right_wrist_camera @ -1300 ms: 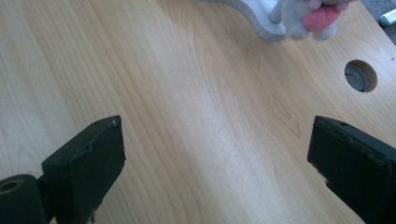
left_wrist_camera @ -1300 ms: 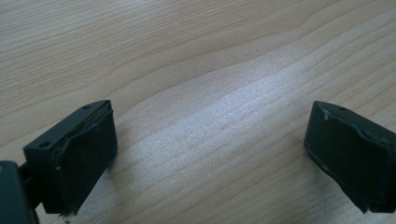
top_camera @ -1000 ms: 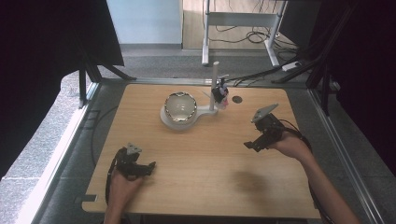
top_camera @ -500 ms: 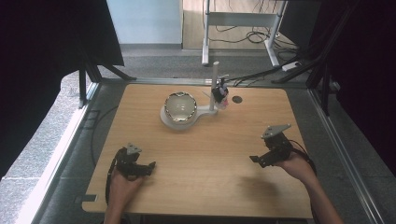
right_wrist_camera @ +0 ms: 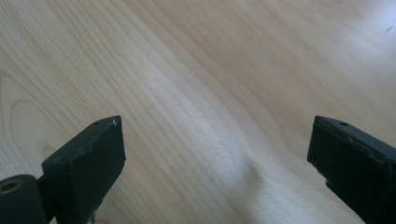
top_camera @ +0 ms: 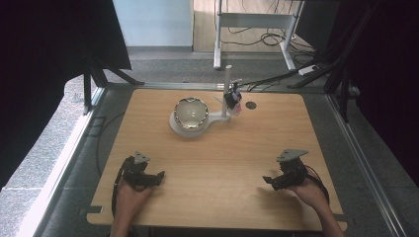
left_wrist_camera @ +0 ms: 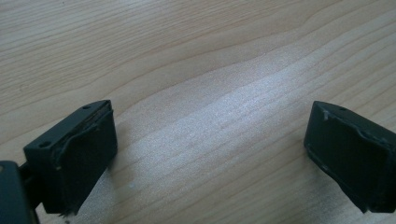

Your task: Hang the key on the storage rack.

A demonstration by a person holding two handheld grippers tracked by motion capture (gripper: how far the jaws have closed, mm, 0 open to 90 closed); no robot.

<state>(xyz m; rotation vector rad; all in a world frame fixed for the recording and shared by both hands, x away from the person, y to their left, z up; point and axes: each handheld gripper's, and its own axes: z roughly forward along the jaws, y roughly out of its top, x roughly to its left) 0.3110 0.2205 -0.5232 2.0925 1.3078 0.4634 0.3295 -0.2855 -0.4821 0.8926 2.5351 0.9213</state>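
My left gripper [top_camera: 157, 177] rests low over the front left of the wooden table [top_camera: 222, 148], held in a hand. In the left gripper view its jaws [left_wrist_camera: 210, 121] stand wide apart over bare wood. My right gripper [top_camera: 269, 181] sits low at the front right with its jaws pointing left. They are open [right_wrist_camera: 217, 130] with only wood grain between them, and they have just been closing slightly. At the back middle, far from both grippers, a shiny round bowl [top_camera: 191, 112] sits on a white stand.
A white post [top_camera: 228, 89] rises from the stand's right end with a small black device [top_camera: 232, 97] clipped to it. A dark round spot [top_camera: 251, 105] marks the table behind it. A metal frame borders the table, and cables lie on the floor beyond.
The right hand and its gripper came down and toward the front edge, from mid-right of the table to the front right. The left hand stayed put.
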